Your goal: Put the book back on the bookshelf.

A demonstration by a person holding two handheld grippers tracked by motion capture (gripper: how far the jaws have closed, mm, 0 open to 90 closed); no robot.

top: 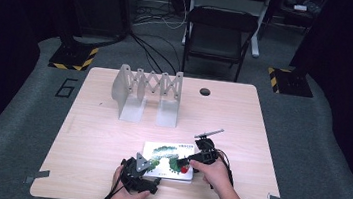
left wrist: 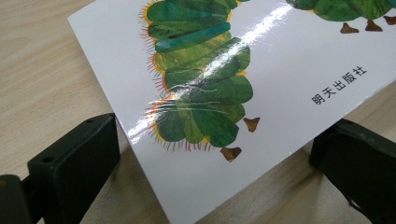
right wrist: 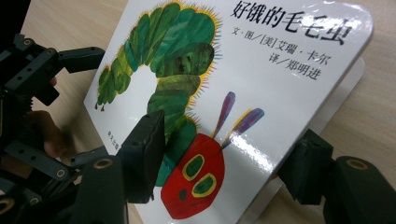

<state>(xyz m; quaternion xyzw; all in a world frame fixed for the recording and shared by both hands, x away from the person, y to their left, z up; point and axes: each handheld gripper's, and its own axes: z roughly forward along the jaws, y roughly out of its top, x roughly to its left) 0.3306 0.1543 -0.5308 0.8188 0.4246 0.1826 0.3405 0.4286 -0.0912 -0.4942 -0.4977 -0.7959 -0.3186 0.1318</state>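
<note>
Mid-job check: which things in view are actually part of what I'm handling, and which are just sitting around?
In the job:
picture book
left gripper, open, a jaw on each side of the book's corner
right gripper, open, one jaw over the cover

Lying about:
folding rack
chair
table (just the surface)

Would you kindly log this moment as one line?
white caterpillar picture book: flat on wooden table | left gripper: open, straddling corner | right gripper: open, straddling edge

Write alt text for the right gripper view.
A white picture book with a green caterpillar and red face on its cover lies tilted between the open black jaws of the right hand-held gripper. The left hand-held gripper reaches its far corner, above a wooden table.
</note>
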